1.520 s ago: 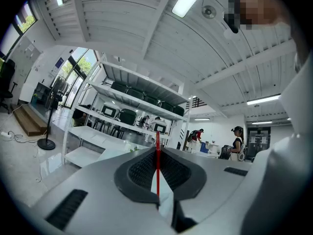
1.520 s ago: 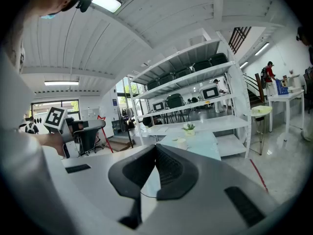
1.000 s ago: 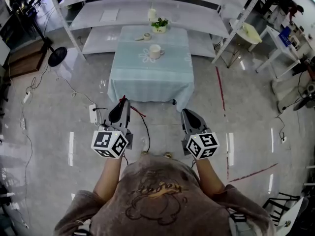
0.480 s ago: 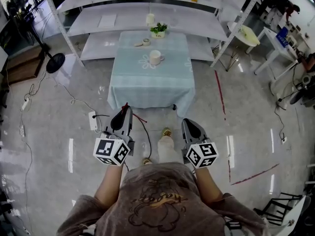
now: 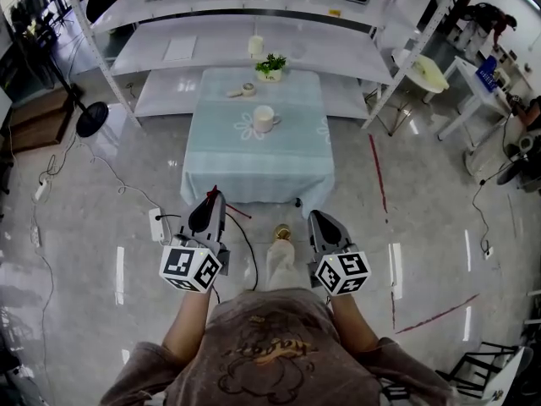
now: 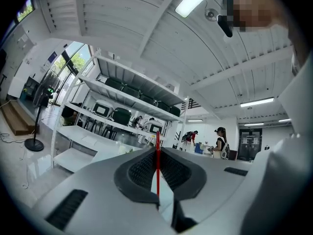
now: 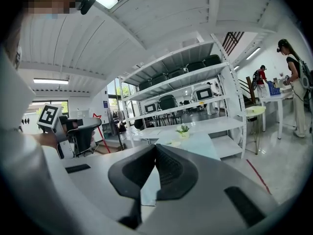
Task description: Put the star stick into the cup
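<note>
Left tongs (image 6: 157, 150) pinch the thin red star stick (image 6: 157, 173); its long axis stands upright across the pads, star end up. My right tongs (image 7: 154, 148) are closed on nothing. The cup (image 5: 264, 118) sits on the desk (image 5: 254, 163), well ahead of me.

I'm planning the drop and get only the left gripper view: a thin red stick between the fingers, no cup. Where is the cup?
Observer: Head view shows the white handled cup on the pale green cloth-covered table, ahead of the person.
Operator: Is the right gripper free?
Observer: Yes, the right gripper has its fingers shut on nothing.
Operator: Where's the star?
Observer: Right gripper view shows the red star stick with its star past the left gripper.
</note>
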{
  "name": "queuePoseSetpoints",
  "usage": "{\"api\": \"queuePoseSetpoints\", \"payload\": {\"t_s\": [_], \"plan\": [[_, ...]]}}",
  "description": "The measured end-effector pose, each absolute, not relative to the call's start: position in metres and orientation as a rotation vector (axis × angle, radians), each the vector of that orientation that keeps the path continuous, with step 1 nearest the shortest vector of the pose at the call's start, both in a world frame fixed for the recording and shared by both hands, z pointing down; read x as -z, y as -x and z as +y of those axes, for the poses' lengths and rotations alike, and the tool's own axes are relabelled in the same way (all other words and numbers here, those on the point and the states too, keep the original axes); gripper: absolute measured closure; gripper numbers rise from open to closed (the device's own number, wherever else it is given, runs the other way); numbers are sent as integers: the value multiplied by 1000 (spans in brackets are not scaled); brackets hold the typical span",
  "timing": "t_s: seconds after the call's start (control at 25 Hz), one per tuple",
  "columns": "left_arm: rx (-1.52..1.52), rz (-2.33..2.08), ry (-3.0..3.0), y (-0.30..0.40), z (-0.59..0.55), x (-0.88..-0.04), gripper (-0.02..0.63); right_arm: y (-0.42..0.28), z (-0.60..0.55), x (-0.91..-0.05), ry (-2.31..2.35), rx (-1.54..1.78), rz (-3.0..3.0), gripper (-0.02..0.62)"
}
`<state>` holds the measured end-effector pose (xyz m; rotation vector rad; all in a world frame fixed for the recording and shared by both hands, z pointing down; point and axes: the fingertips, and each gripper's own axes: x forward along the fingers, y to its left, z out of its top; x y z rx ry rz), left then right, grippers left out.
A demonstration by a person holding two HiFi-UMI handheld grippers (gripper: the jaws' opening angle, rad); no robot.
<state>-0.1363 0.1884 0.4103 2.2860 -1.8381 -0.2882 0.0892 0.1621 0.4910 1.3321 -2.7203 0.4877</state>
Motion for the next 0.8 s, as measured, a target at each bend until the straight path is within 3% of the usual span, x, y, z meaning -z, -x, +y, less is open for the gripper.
{"api": "queuePoseSetpoints", "payload": {"t_s": [0.8], "plan": [[261,-1915,-2200,149,-25,-410,574,-69,-62,-493,-1212,-550,-2771,600]]}}
